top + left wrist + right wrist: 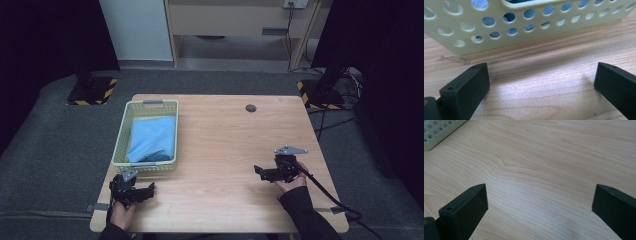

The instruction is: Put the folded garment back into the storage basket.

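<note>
The left tongs [151, 188] are resting low at the near left corner of the wooden surface [225, 140], jaws standing wide apart with nothing between them, just beside the near wall of the pale yellow basket [119, 145] — inside it a folded blue cloth [152, 137] is lying. The right tongs [257, 170] are sitting well apart from the basket on the near right of the surface, pointing left across bare wood, their jaws also spread wide and gripping nothing.
</note>
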The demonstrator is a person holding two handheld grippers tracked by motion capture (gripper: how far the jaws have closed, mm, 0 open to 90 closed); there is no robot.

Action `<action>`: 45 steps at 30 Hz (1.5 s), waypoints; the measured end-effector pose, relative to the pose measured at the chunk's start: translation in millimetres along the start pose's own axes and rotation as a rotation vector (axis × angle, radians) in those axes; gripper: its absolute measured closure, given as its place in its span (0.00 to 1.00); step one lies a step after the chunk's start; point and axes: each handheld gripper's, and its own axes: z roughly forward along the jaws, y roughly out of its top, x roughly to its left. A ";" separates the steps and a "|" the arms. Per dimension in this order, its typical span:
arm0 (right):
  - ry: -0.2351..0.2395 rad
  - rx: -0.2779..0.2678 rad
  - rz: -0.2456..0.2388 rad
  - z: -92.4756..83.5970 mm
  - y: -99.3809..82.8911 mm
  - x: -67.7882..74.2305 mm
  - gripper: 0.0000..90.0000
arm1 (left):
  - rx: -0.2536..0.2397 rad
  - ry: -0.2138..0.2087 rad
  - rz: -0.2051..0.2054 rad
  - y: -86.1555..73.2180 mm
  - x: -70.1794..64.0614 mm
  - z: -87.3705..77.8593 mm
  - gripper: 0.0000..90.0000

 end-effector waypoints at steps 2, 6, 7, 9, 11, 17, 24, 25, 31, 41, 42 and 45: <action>0.001 0.001 0.002 -0.9 -1.7 -1.2 0.01 | 0.000 0.000 0.000 0.0 0.0 0.0 0.00; 0.009 0.003 0.003 -2.1 -5.2 -3.1 0.01 | 0.000 0.000 0.000 0.0 0.0 0.0 0.00; 0.014 0.004 0.001 -2.1 -6.3 -3.6 0.01 | 0.000 0.000 0.000 0.0 0.0 0.0 0.00; 0.025 0.004 -0.001 -2.3 -8.7 -4.3 0.01 | 0.000 0.000 0.000 0.0 0.0 0.0 0.00; 0.028 0.007 -0.009 -1.5 -11.8 -4.2 0.01 | 0.000 0.000 0.000 0.0 0.0 0.0 0.00; -0.014 0.042 -0.074 2.8 -20.1 2.9 0.02 | 0.000 0.000 0.000 0.0 0.0 0.0 0.00; -0.013 0.037 -0.117 5.0 -24.1 8.7 0.01 | 0.000 0.000 0.000 0.0 0.0 0.0 0.00; -0.013 0.038 -0.117 5.1 -24.2 8.7 0.01 | 0.000 0.000 0.000 0.0 0.0 0.0 0.00; -0.011 0.059 -0.103 5.5 -26.7 7.2 0.01 | 0.000 -0.001 0.001 0.0 -0.1 0.0 0.00; -0.012 0.092 -0.112 4.5 -32.4 3.8 0.00 | -0.002 -0.009 0.009 -0.2 -0.5 0.0 0.00; -0.012 0.093 -0.110 3.5 -33.7 2.6 0.00 | -0.002 -0.009 0.009 -0.2 -0.4 -0.1 0.00; -0.013 0.083 -0.091 -0.7 -36.5 -2.2 0.00 | -0.002 -0.009 0.010 -0.2 -0.4 -0.1 0.00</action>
